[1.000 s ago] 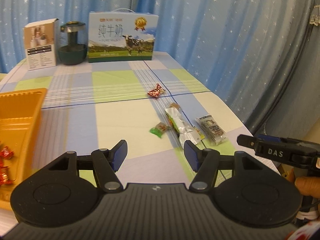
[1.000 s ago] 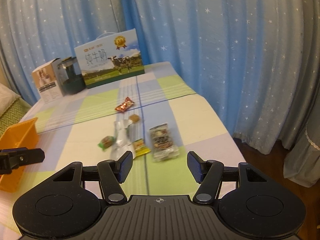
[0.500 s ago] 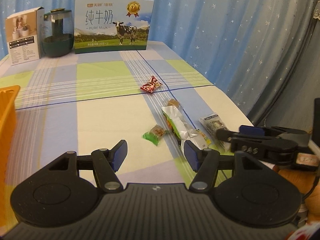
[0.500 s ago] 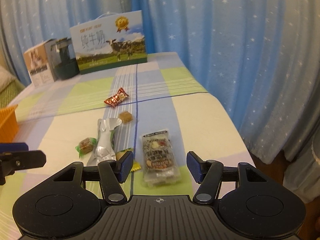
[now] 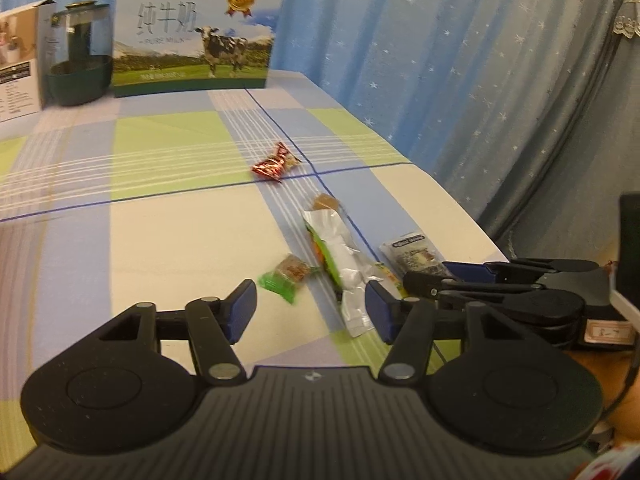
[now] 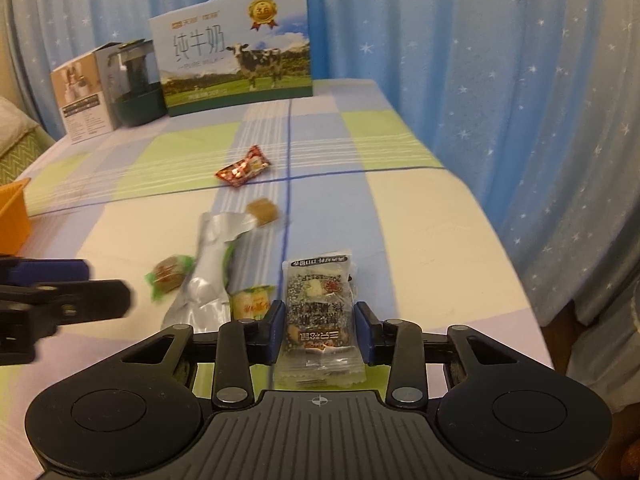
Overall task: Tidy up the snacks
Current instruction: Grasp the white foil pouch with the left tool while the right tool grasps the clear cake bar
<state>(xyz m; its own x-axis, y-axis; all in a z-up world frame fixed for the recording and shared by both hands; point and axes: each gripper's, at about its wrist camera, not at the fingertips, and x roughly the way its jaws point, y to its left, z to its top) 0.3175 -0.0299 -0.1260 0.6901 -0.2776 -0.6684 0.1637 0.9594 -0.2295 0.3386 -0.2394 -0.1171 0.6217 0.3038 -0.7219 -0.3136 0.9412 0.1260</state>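
Observation:
Snacks lie on the checked tablecloth: a red candy (image 5: 275, 163) (image 6: 241, 167), a small brown cube (image 6: 262, 211), a long silver-green packet (image 5: 338, 257) (image 6: 210, 270), a green-wrapped sweet (image 5: 287, 273) (image 6: 168, 274), a small yellow packet (image 6: 251, 302) and a clear seed-bar packet (image 6: 320, 316) (image 5: 412, 254). My right gripper (image 6: 320, 334) has its fingers close on both sides of the seed-bar packet; it also shows in the left wrist view (image 5: 452, 280). My left gripper (image 5: 310, 310) is open and empty, just short of the green sweet and the silver packet.
An orange bin (image 6: 12, 216) stands at the table's left. A milk carton box (image 5: 196, 36), a dark green appliance (image 5: 78, 60) and a white box (image 5: 20, 68) stand at the far end. Blue star curtains hang beyond the table's right edge (image 6: 492, 240).
My right gripper moved forward and narrowed around the seed-bar packet. My left gripper swung right and forward toward the snacks; the orange bin left its view.

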